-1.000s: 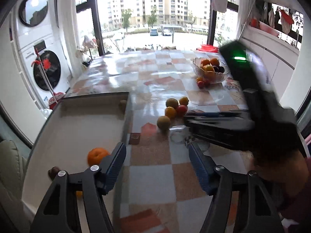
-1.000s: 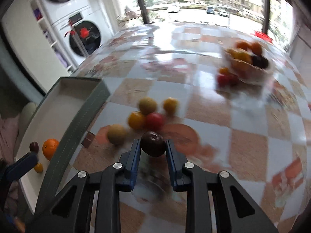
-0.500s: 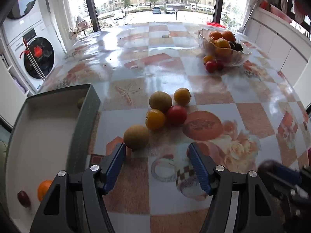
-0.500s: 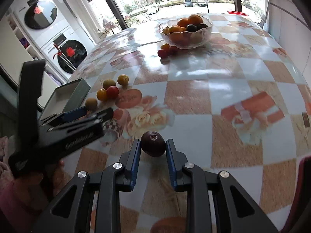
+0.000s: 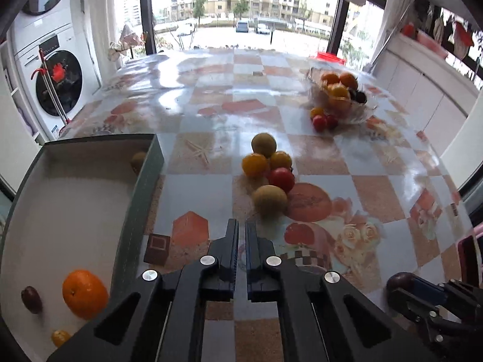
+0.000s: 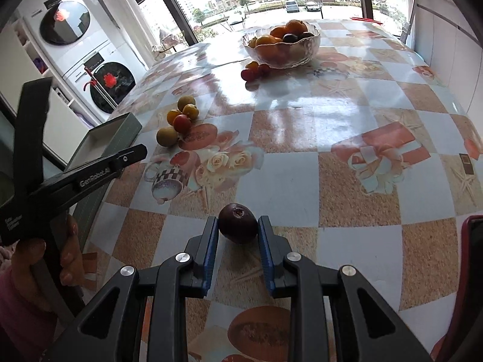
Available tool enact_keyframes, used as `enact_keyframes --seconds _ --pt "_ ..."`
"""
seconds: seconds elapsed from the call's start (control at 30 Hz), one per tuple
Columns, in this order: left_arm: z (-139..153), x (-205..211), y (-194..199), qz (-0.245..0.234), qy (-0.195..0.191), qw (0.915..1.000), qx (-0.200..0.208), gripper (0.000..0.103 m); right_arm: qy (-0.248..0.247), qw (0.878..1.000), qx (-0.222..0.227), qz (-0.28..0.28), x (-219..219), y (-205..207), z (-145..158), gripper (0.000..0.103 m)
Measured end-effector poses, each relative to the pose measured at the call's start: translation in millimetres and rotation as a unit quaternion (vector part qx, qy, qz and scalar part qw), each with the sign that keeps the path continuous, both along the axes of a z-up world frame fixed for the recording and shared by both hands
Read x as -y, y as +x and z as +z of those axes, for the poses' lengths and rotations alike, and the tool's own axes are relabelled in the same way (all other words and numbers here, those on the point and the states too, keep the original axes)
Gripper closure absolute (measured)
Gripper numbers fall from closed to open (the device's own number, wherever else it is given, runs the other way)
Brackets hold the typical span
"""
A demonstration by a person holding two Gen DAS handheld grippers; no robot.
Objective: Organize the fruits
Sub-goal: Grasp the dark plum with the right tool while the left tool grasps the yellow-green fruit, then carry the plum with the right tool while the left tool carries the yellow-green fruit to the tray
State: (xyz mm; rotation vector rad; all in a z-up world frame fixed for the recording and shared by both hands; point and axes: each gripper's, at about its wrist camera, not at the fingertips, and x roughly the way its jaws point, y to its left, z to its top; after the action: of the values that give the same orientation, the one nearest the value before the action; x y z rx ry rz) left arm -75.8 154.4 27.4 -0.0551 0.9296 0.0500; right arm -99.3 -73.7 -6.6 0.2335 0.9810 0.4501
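Washing machines (image 5: 57,84): stacked at the far left, beside the window, off the table's edge.
Green box (image 5: 137,205): open, white inside, at the table's left edge.
Orange (image 5: 85,294): in the box, near its front end.
Dark plum in box (image 5: 31,299): just left of the orange, apart from it.
Small yellow fruit (image 5: 60,338): in the box, in front of the orange.
Brownish fruit (image 5: 138,160): in the box's far corner, against the right wall.
Left gripper (image 5: 241,232): jaws brought together with nothing between them, only a thin slit showing; they have just been closing. It hangs over the tablecloth, just short of the loose fruit.
Left hand (image 6: 60,250): seen from the right wrist camera, wrapped around the left gripper's handle.
Loose fruit cluster (image 5: 268,169): five pieces on the tablecloth right of the box; a tan one (image 5: 269,200) nearest the left gripper, a red one (image 5: 281,179) behind it, two yellow-orange ones and another tan one beyond.
Tablecloth (image 6: 347,126): glossy, chequered, printed with roses and cups.
Right gripper (image 6: 238,226): jaws clamped on a dark purple plum (image 6: 238,223), one blue pad on each side, held just above the tablecloth at the near right.
Glass bowl (image 6: 282,49): far right of the table, holding oranges and dark plums.
Small red fruits (image 6: 253,71): on the cloth, against the bowl's front.
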Motion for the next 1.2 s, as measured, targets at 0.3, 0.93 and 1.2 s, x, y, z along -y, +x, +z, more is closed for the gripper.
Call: enact_keyframes --seconds 0.3,0.93,1.2 --pt "6 14 3 -0.003 0.028 0.9985 0.046 0.009 0.012 1.000 0.000 -0.002 3 -1 -2 0.074" --pt "5 14 -9 -0.013 0.003 0.9996 0.023 0.076 0.009 1.000 -0.002 -0.002 5 -3 -1 0.074" --pt "40 -7 -70 -0.005 0.015 0.9977 0.066 0.076 -0.006 1.000 -0.003 0.014 -15 -10 7 0.073"
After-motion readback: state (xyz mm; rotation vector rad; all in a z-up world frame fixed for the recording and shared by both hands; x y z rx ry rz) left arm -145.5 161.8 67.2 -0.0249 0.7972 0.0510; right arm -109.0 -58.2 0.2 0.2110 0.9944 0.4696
